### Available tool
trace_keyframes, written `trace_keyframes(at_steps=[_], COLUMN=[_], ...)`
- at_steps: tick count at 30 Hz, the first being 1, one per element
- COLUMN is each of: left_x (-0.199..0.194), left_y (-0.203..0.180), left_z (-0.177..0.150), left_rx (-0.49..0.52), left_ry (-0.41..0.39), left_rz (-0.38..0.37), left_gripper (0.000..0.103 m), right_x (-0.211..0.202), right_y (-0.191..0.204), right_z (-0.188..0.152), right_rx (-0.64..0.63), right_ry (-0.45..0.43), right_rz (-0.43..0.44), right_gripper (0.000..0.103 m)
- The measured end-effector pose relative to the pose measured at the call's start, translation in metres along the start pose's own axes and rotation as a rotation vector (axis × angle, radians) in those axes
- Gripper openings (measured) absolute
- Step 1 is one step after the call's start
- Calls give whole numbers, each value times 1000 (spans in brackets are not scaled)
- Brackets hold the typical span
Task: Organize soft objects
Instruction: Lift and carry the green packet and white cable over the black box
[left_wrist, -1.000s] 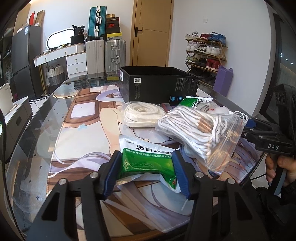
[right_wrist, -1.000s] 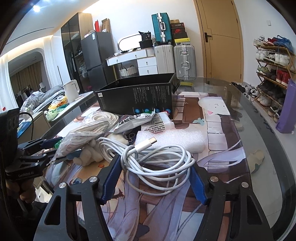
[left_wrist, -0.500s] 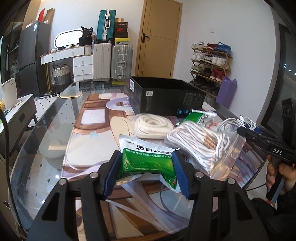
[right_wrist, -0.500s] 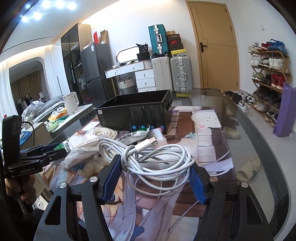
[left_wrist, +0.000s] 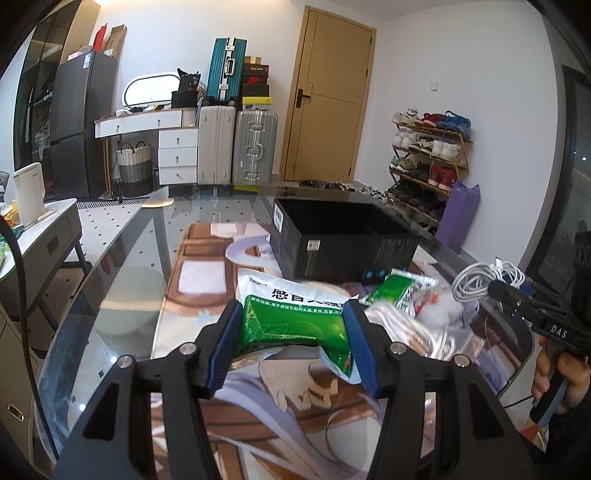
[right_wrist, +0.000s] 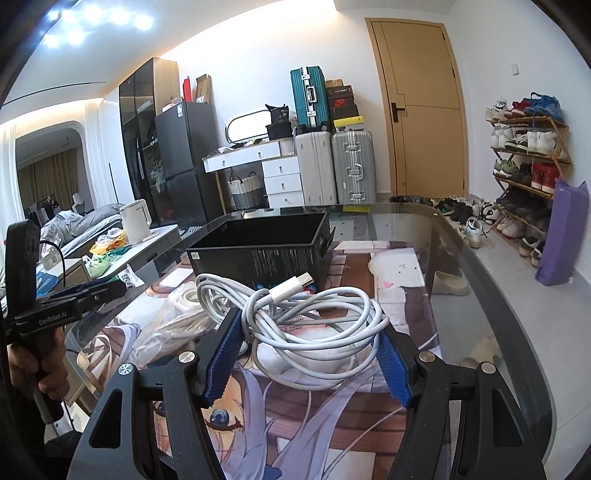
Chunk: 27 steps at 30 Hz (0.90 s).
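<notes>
Claws both grip: left claw (left_wrist: 291, 343) pinches the green packet (left_wrist: 295, 325), right claw (right_wrist: 308, 354) the white cable coil (right_wrist: 314, 317), above the desk (right_wrist: 480, 295).

**Black grippers, blue pads**

Left gripper (left_wrist: 291, 347) and right gripper (right_wrist: 308, 360): black frames, ribbed blue pads (left_wrist: 223, 347), silver screws (left_wrist: 187, 348). White lettering reads "DAS" and "GenRobot.AI". Hands (left_wrist: 561, 373) grip black handles; dark sleeves.

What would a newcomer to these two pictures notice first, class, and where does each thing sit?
The green medicine pouch clamped in the left gripper fills the foreground, lifted above the printed mat. The coiled white cable sits likewise in the right gripper. Behind both stands the open black box on the glass table.
</notes>
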<state>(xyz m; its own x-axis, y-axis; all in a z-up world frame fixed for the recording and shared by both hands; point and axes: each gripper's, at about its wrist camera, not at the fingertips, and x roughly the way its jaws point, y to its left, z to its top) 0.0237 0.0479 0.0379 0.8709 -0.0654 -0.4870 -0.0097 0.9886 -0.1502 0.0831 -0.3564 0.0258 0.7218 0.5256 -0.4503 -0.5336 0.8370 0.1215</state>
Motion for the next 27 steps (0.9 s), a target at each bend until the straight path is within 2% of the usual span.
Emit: trace_keyframes(at_steps=[11,27], left_x=[7,31], left_y=[-5,-14], left_z=[26,55], left_rx=[-12,6], left_ry=[-35,-59], left_rz=[-3,16], left_gripper=[55,55], right_x=[-2,30], right_y=[7,10], right_z=[28,81], right_rx=[-16,-17], right_ry=[-30,-57], right_rz=[-23,-46], right_gripper=[69,69])
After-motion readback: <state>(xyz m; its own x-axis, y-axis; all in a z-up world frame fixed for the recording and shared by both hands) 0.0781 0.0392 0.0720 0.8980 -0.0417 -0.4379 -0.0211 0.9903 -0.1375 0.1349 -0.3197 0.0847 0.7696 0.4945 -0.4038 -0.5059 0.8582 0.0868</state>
